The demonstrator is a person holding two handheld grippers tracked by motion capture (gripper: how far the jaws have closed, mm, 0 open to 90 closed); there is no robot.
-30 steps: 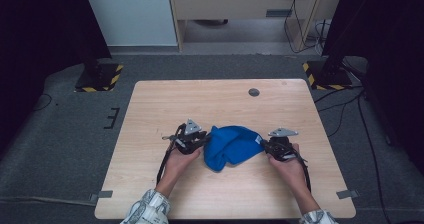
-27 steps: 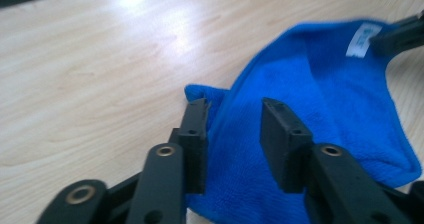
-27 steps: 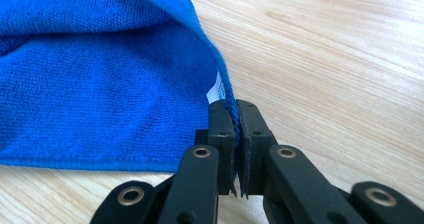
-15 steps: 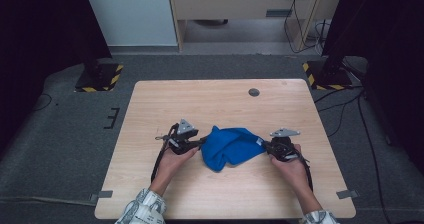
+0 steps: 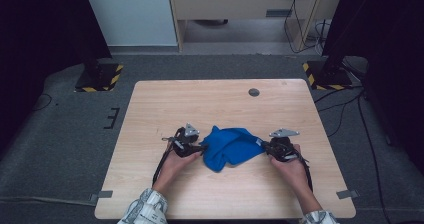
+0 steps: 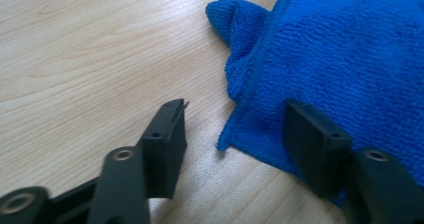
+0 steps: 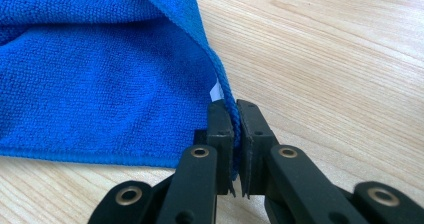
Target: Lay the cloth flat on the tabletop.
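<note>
A rumpled blue cloth (image 5: 230,146) lies on the wooden table (image 5: 200,99) between both hands. My left gripper (image 5: 202,149) stands open at the cloth's left side, and its jaws have just been opening. In the left gripper view a corner of the cloth (image 6: 350,49) lies loose between the jaws of that gripper (image 6: 235,129), the right jaw resting over the fabric without pressing it. My right gripper (image 5: 265,148) is shut on the cloth's right edge. The right gripper view shows the hem of the cloth (image 7: 100,84) pinched between the pads of this gripper (image 7: 235,119), beside a small white label.
A small dark round disc (image 5: 254,92) sits near the table's far edge. Yellow-and-black striped stand bases (image 5: 100,76) (image 5: 325,76) flank the table on the grey floor. Cables trail from both grippers toward the near edge.
My left gripper has let go of the cloth's left corner and sunk toward the table. The cloth has slumped flatter. The right gripper has kept still.
</note>
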